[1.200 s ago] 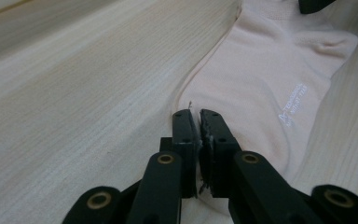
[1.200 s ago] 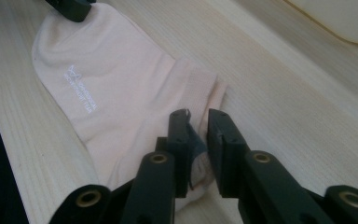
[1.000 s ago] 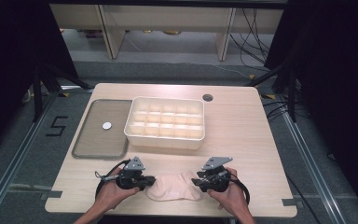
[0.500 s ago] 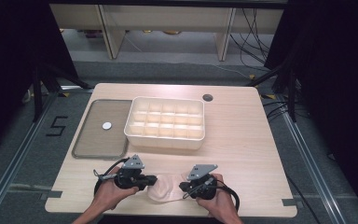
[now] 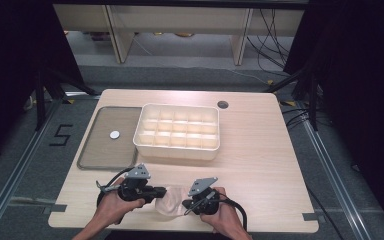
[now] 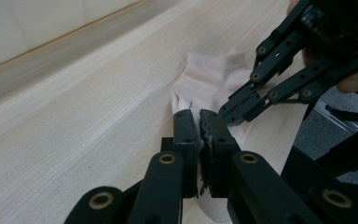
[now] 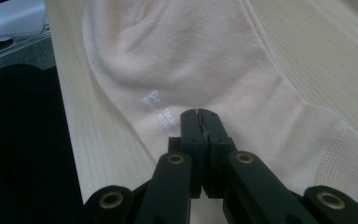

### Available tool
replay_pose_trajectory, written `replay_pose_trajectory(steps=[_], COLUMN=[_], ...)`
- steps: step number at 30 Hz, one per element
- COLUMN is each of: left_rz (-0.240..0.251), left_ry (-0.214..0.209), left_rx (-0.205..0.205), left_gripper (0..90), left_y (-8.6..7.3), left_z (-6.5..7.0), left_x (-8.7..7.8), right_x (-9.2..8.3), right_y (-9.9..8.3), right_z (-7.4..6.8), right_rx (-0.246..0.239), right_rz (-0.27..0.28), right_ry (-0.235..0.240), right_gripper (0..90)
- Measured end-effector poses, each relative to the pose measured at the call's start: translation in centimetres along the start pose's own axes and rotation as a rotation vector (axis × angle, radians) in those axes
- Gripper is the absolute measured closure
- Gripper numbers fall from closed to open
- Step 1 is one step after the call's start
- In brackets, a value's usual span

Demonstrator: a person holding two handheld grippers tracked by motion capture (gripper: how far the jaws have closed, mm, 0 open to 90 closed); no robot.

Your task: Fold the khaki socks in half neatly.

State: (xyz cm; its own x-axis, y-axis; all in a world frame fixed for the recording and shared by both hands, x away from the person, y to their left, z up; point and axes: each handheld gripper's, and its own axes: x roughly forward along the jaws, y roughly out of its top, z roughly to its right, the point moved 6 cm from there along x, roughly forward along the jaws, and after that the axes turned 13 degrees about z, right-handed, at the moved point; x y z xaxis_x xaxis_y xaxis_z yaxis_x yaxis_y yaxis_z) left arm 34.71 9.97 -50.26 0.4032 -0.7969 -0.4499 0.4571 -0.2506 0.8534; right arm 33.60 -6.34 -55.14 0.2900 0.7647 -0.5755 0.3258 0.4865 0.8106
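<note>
Both of my grippers sit at the table's (image 5: 260,165) near edge with a pale pink sock (image 5: 169,202) between them. My left gripper (image 5: 156,193) is clamped on one end of it. My right gripper (image 5: 186,206) has just been closing, and its jaws now pinch the sock's fabric.

Faint print on the sock (image 7: 161,108) illegible; sock's near end behind the left gripper (image 6: 199,126)

Sock (image 7: 205,60): soft matt pale-pink knit cloth, faint glossy print. Bench (image 5: 260,165): light wood, fine grain, smooth. My fingers (image 7: 192,128): matt black plastic, brass-coloured rivets.
</note>
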Motion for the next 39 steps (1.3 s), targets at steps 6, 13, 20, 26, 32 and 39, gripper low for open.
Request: replay_pose_trajectory(steps=[6,13,20,26,32,39], left_rz=[0.015,0.007,0.013,0.035,0.058,0.051], left_ry=[-0.015,-0.017,-0.017,-0.023,-0.021,-0.026], left_rx=[-0.016,-0.015,-0.018,-0.033,-0.048,-0.057], left_gripper=[85.2,85.2,85.2,85.3,85.3,85.2], left_y=[0.3,0.3,0.4,0.8,1.5,1.6], left_z=[0.2,0.4,0.4,0.3,-0.1,-0.3], left_x=[0.0,0.2,0.3,0.2,0.1,0.4], right_x=[0.4,-0.5,0.5,1.8,2.6,0.9], right_y=[0.3,1.2,1.9,1.7,2.2,2.6], right_z=[0.0,1.0,3.5,3.6,3.3,4.2], right_rx=[-0.004,0.014,0.006,0.045,0.066,0.088], right_rz=[-0.007,0.048,0.046,0.016,0.023,0.074], right_ry=[0.020,0.000,-0.075,-0.083,-0.060,-0.080], right_gripper=[90.0,89.2,89.8,90.0,90.0,88.6])
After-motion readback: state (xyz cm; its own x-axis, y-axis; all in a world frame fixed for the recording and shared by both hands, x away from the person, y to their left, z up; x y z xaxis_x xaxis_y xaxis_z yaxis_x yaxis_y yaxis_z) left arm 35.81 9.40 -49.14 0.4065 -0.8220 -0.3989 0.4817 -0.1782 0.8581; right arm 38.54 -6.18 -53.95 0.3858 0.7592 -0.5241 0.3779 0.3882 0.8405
